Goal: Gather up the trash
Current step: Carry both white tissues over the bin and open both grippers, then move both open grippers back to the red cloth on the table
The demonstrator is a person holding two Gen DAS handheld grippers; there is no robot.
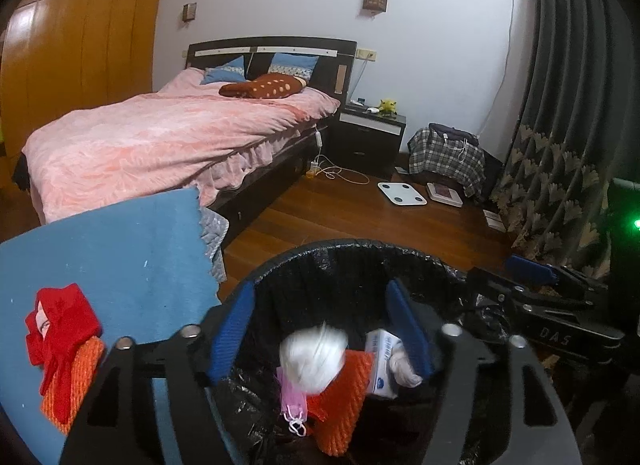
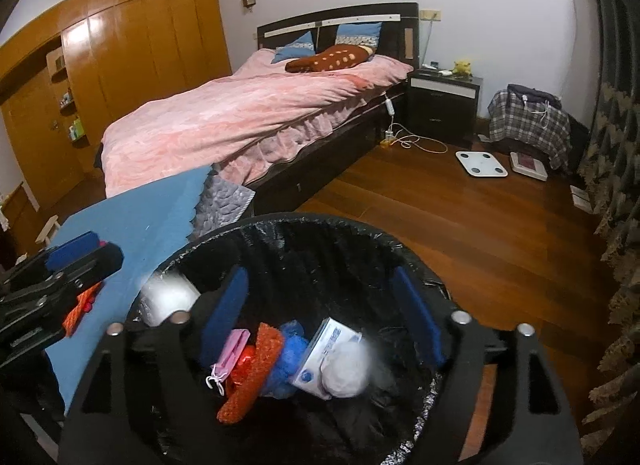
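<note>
Both over round black bag-lined trash bin: left gripper and right gripper, blue pads wide apart, nothing clamped btw. them. In bin: blurred white crumpled wad, orange knitted cloth, pink face mask, white-blue carton box. Red and orange rags on blue mat beside bin.

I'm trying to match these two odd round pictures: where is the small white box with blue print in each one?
Left wrist view: the white box stands inside the black-lined bin, lower centre-right, against the right blue finger.
Right wrist view: the box lies in the bin, lower centre, beside a white wad.
Shared landmark: the pink bed beyond the bin.
</note>
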